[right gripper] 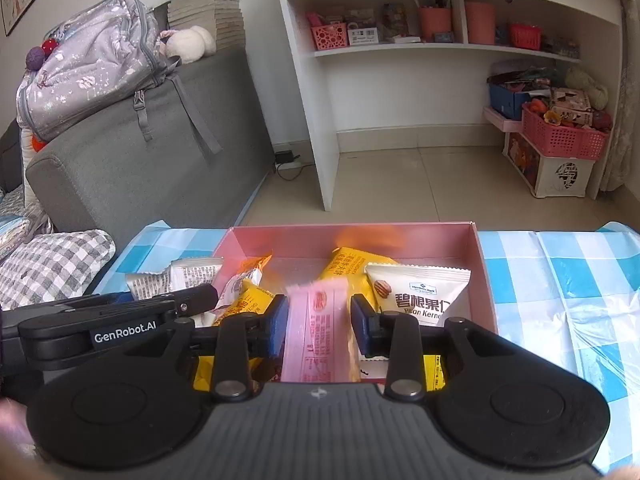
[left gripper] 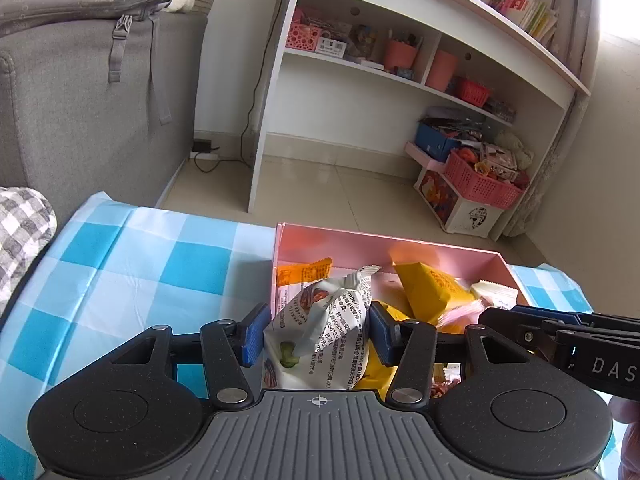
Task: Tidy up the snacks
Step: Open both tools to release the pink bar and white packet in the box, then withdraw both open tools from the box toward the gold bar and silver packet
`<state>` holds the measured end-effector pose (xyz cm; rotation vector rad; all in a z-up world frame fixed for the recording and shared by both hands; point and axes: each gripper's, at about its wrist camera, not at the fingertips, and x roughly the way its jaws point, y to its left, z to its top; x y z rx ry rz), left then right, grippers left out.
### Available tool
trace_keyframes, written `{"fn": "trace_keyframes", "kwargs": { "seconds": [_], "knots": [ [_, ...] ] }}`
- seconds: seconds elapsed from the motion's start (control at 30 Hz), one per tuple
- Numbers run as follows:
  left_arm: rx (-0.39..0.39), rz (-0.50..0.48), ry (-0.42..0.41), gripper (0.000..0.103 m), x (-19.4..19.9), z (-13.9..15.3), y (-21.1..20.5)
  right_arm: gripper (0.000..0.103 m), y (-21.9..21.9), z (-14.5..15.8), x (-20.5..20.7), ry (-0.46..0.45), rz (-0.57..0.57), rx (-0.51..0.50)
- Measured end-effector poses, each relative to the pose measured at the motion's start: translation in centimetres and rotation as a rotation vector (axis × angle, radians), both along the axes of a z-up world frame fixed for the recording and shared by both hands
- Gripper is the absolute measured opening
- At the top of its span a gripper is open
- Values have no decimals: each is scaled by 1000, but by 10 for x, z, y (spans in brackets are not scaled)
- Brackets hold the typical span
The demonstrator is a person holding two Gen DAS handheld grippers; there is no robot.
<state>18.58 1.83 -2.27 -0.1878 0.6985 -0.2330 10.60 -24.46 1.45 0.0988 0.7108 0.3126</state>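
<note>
Left claw (left gripper: 316,330) grips white packet (left gripper: 320,328); right claw (right gripper: 319,326), loosening, straddles pink packet (right gripper: 318,332).

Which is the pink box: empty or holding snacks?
Holding snacks: the pink box contains a white pecan packet and yellow packets.

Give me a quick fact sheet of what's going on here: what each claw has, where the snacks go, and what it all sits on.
Left gripper: closed on a white printed snack packet at the box's left edge
Right gripper: a pink snack packet stands between the pads; the left pad touches it, a gap shows at the right pad
Container: pink box, open on top
Already inside: yellow packets, a white pecan kernel packet
Surface: blue and white checked cloth
</note>
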Motion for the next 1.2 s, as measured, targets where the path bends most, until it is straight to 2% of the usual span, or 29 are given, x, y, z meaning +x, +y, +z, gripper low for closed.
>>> {"fn": "trace_keyframes", "kwargs": {
  "seconds": [0.03,0.1,0.27,0.4,0.5,0.57,0.77,1.2],
  "knots": [
    [-9,5,-1,50,0,-1,0,33,0,0,0,-2,-4,0],
    [-37,8,-8,50,2,-1,0,42,-1,2,-1,-8,-10,-1],
    [-66,-3,-28,50,5,-5,-7,50,-5,4,-2,-18,-20,-12],
    [12,-11,-8,51,8,-9,-15,55,-7,4,-2,-11,-18,-21],
    [37,-15,-18,55,5,-6,-14,61,-8,5,-4,-11,-18,-29],
    [54,-16,-34,65,1,-1,-15,64,-9,7,-5,-16,-18,-33],
    [143,-47,-62,80,-13,11,-21,75,-12,16,-16,-32,-5,-66],
    [255,-99,-44,89,-57,35,-29,88,-32,28,-45,-14,-45,-64]
  ]
}}
